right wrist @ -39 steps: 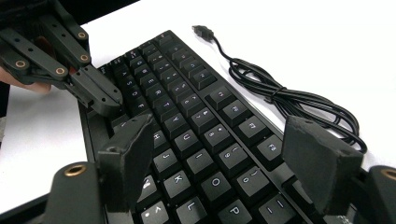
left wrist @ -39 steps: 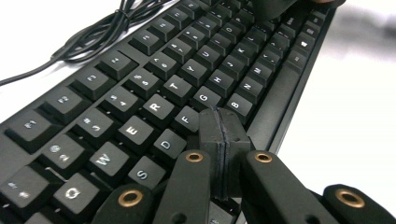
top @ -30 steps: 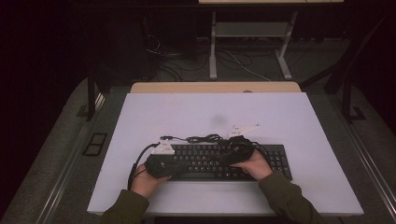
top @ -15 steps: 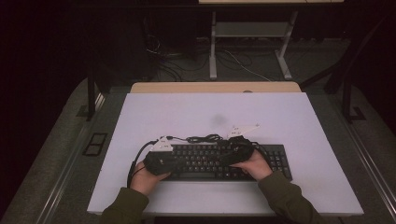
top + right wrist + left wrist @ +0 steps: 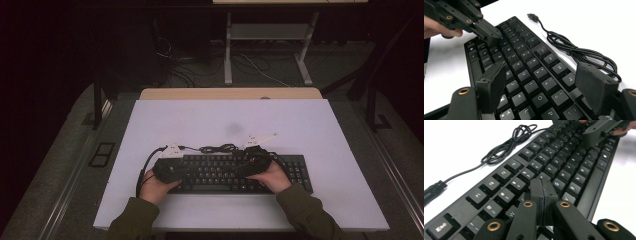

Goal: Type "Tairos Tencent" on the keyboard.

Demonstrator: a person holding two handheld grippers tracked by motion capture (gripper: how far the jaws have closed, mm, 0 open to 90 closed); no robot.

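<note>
A black keyboard (image 5: 220,175) lies near the table's front edge, its black cable (image 5: 220,148) coiled just behind it. My left gripper (image 5: 186,171) is over the keyboard's left end. In the left gripper view it (image 5: 543,188) is shut with nothing between its jaws, the tips resting on or just above the letter keys (image 5: 564,167). My right gripper (image 5: 245,167) hovers over the keyboard's right-middle keys. Its jaws (image 5: 544,82) stand wide open above the keys (image 5: 524,67), holding nothing. The left gripper's shut tip (image 5: 487,31) shows farther along the keyboard.
The cable's USB plug (image 5: 532,17) lies loose on the white table (image 5: 230,120) beyond the keyboard. A tan board edge (image 5: 230,93) borders the table's far side. A metal stand (image 5: 265,45) and floor cables are beyond it.
</note>
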